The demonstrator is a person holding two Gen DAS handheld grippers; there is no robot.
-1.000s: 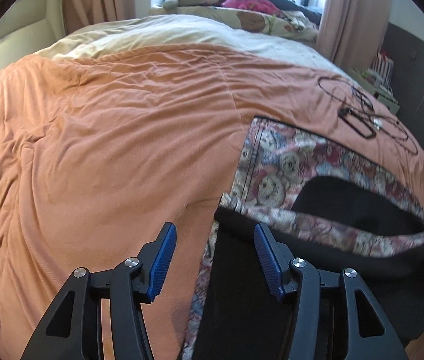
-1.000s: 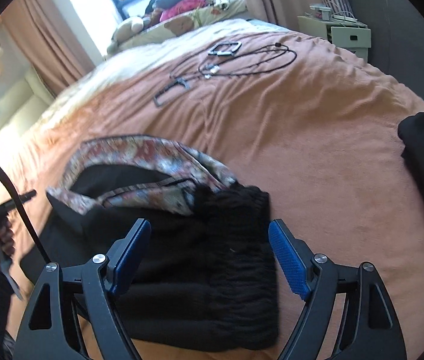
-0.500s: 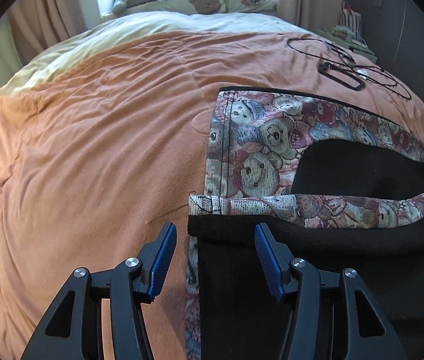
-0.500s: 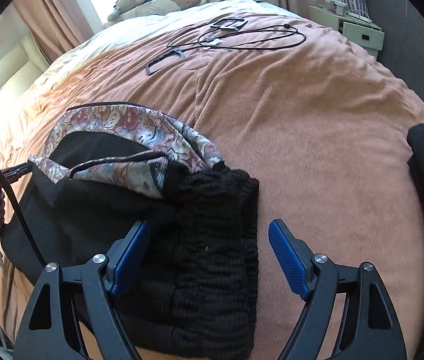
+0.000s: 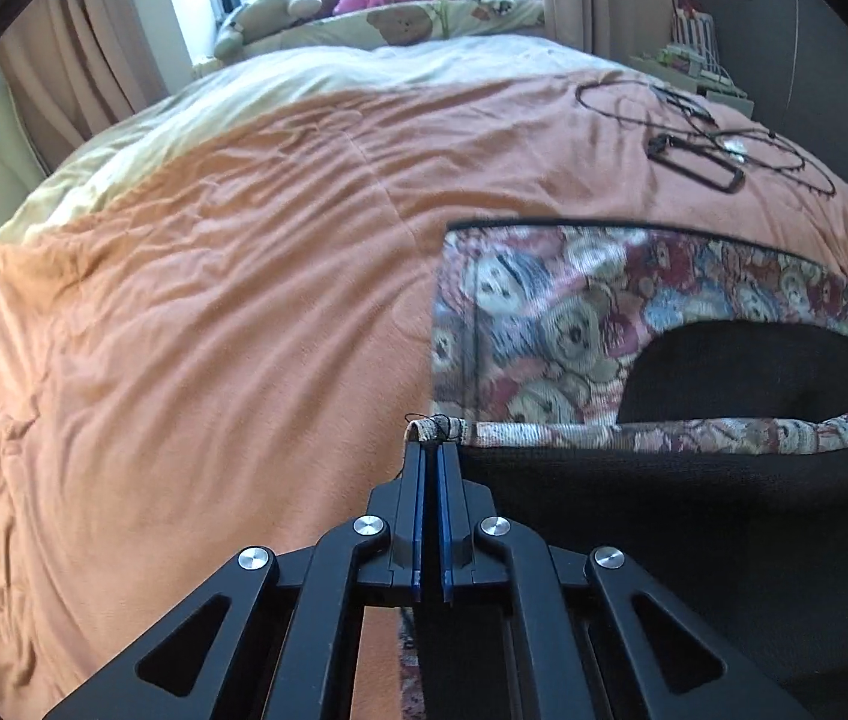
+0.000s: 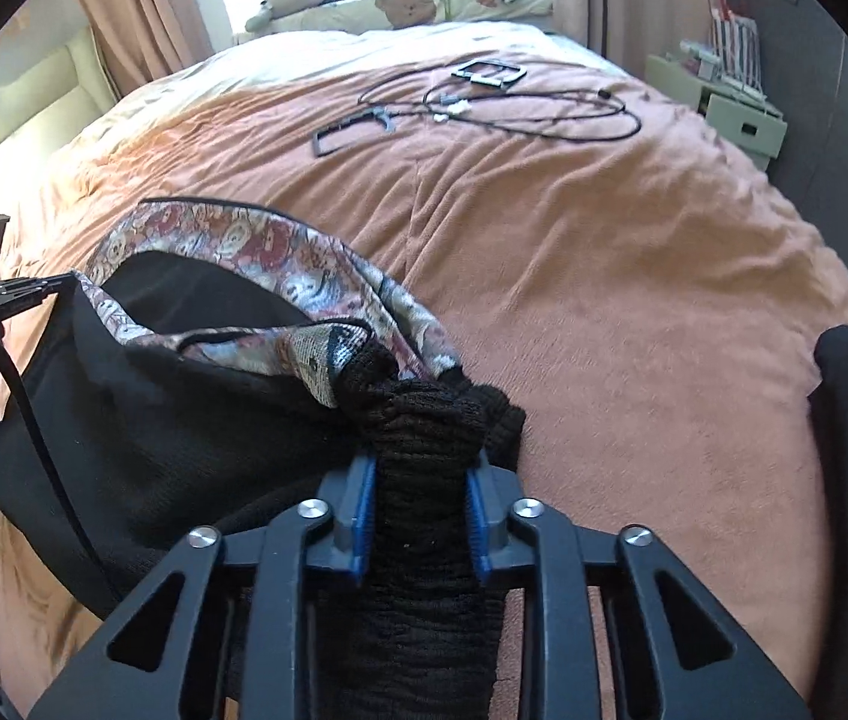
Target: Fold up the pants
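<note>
Both tongs had just closed. The left tongs (image 5: 431, 456) pinched the hem of the pants (image 5: 694, 516); the right tongs (image 6: 420, 516) squeezed the waistband. The pants lay on the bed (image 5: 213, 330), ready to lift and fold.

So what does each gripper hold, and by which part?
Both hold the pants: left gripper pinches a hem corner, right gripper clamps the bunched black waistband.

no readable text, labels or numbers anywhere.
</note>
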